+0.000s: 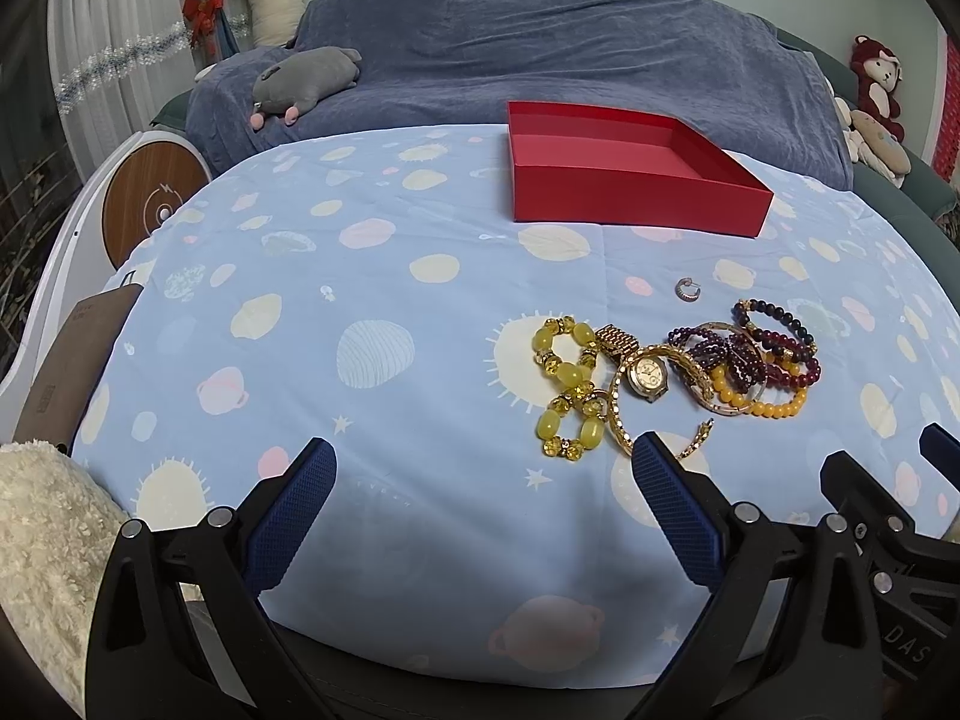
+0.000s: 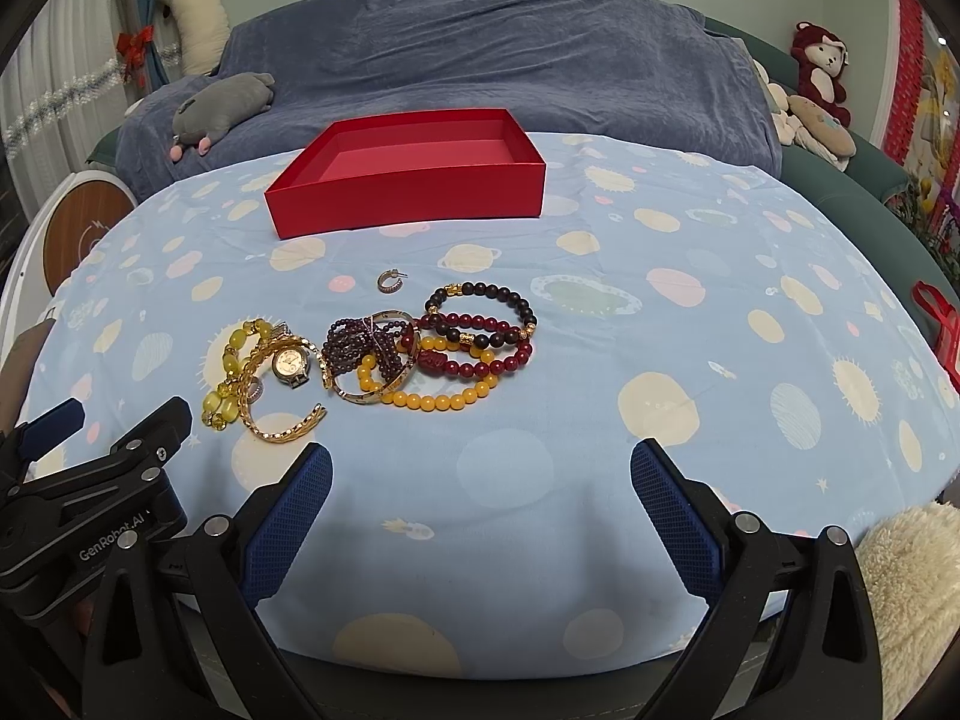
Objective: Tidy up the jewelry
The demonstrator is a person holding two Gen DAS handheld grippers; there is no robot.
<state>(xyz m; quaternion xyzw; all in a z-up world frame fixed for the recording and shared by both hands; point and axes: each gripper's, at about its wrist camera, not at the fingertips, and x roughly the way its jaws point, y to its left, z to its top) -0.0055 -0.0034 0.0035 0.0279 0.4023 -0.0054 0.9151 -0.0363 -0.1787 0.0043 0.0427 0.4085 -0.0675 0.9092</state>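
Stock on the bench (image 2: 690, 360), placed relative to the red box (image 2: 414, 195):

- Box: open, nothing visible inside, at the far side of the cloth
- Earring (image 2: 388, 282): lone, just in front of the box, apart from the rest
- Bead pile (image 2: 444, 354): dark, maroon, purple and orange bracelets plus a gold bangle, overlapping, further in front of the box
- Watch (image 2: 290, 366): left of the pile, touching a gold chain
- Yellow bracelet (image 1: 564, 387): leftmost of the heap, doubled over on itself

Left gripper (image 1: 480, 480): jaws spread wide, holding nothing, nearest the yellow bracelet and chain
Right gripper (image 2: 480, 480): jaws spread wide, holding nothing, in front of the pile

Step judged: first pick, nothing yet in the box. Handling advice: take outliers first, the earring or yellow bracelet; pinch one strand only, lift slowly so tangled neighbours fall away; the other gripper may pin the pile; lower into the box before releasing
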